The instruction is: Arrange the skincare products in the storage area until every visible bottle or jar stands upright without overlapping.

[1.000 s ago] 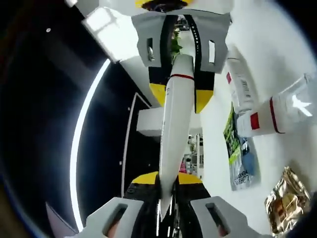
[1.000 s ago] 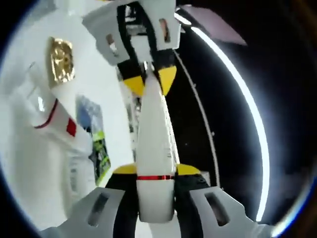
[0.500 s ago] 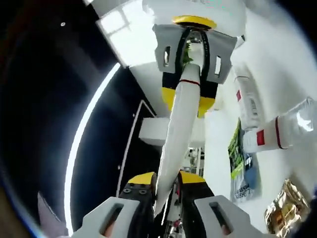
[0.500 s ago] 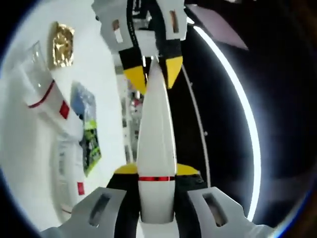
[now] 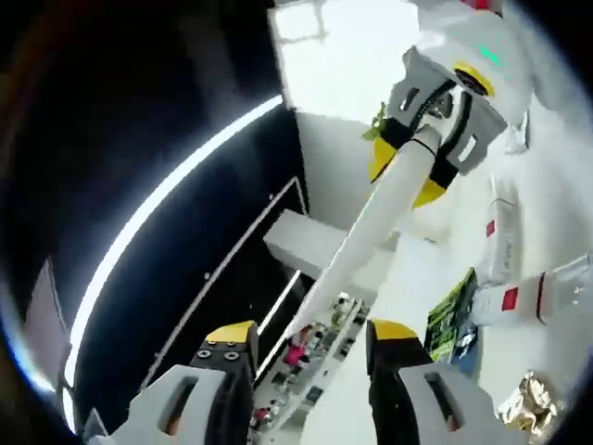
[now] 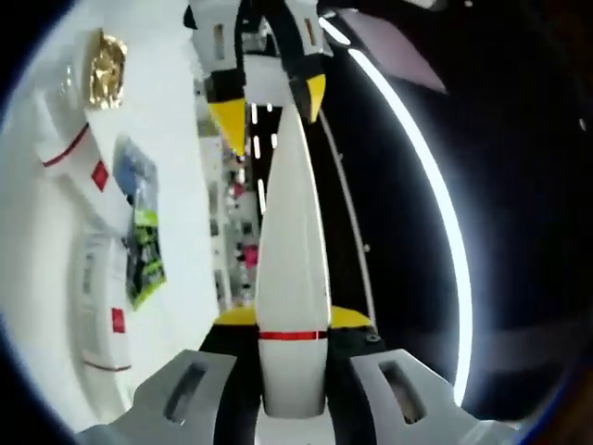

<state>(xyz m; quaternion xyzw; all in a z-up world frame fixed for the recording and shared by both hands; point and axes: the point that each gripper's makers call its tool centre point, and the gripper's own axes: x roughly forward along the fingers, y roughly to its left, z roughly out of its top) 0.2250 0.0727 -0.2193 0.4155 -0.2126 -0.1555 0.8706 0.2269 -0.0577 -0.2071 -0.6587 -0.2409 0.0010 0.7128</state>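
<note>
My right gripper (image 6: 292, 366) is clamped on the cap end of a long white tube (image 6: 289, 269), right at its thin red band, and the tube runs straight ahead from between my jaws, tapering toward its flat crimped end. Out at that far end the left gripper (image 6: 269, 102) faces me, its yellow-tipped jaws standing to either side of the tube's tip with a gap showing, not pressing it.

In the left gripper view, my left gripper (image 5: 310, 357) has its jaws spread apart, nothing between the pads; the white tube (image 5: 366, 232) stretches away ahead of them, its crimped end near the jaws but clear of them. At the tube's far end the right gripper (image 5: 435, 139) grips it.

Off to the right of my left jaws, on the white surface (image 5: 556, 213), lie a white tube with a red square (image 5: 514, 298), another white tube (image 5: 503, 243) beyond it, a green and blue sachet (image 5: 451, 320) just beside them, and a gold foil packet (image 5: 530, 403) nearest me. All are lying flat, none upright.
</note>
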